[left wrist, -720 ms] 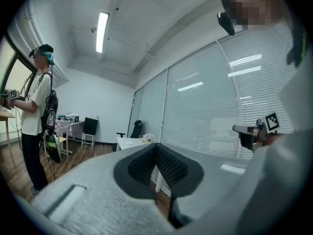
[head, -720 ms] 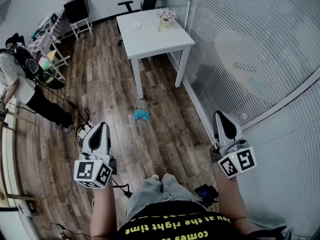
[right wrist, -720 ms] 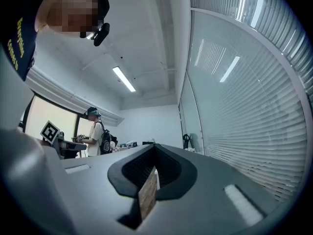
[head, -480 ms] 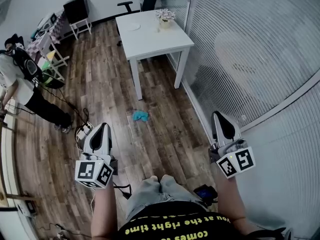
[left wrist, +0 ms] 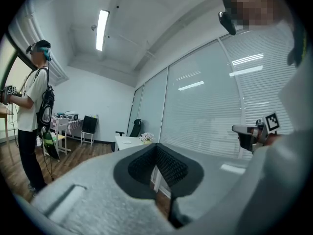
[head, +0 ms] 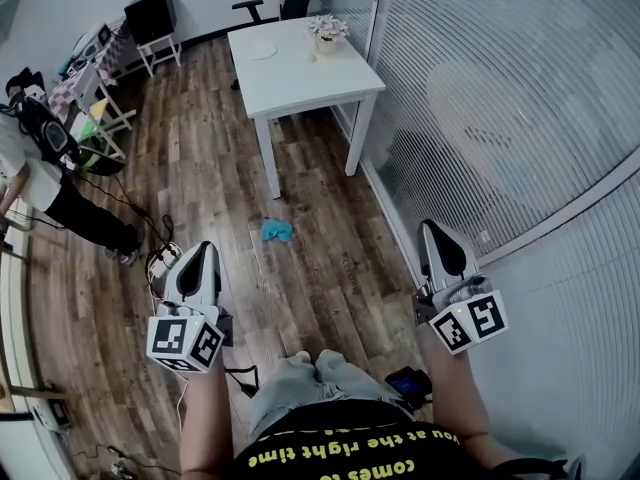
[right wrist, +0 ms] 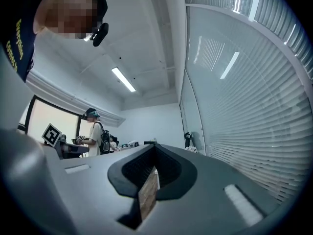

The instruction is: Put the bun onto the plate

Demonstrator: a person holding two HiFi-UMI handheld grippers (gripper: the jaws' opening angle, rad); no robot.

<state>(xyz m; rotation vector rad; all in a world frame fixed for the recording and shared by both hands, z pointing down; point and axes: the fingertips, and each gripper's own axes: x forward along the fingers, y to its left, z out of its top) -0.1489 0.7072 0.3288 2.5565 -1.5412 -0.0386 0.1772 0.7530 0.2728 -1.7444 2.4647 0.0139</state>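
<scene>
A white plate (head: 265, 52) lies on the white table (head: 300, 78) far ahead across the wooden floor, beside a pot of flowers (head: 328, 33). I cannot make out a bun at this distance. My left gripper (head: 203, 252) and right gripper (head: 433, 231) are held at waist height over the floor, far short of the table, pointing roughly level towards it. Both have their jaws together with nothing between them. In the left gripper view the left gripper (left wrist: 156, 149) points at the table (left wrist: 128, 141). The right gripper (right wrist: 155, 151) faces the room's far wall.
A glass wall with blinds (head: 500, 108) runs along the right. A blue cloth (head: 277, 230) lies on the floor between me and the table. Another person (head: 40, 168) stands at the left near small chairs (head: 100, 103). Cables (head: 160, 258) trail beside my left gripper. A black chair (head: 262, 8) stands behind the table.
The table, cloth and floor have slid slightly left and up in the head view. Both grippers keep their places and stay shut. The other person has drifted towards the left edge.
</scene>
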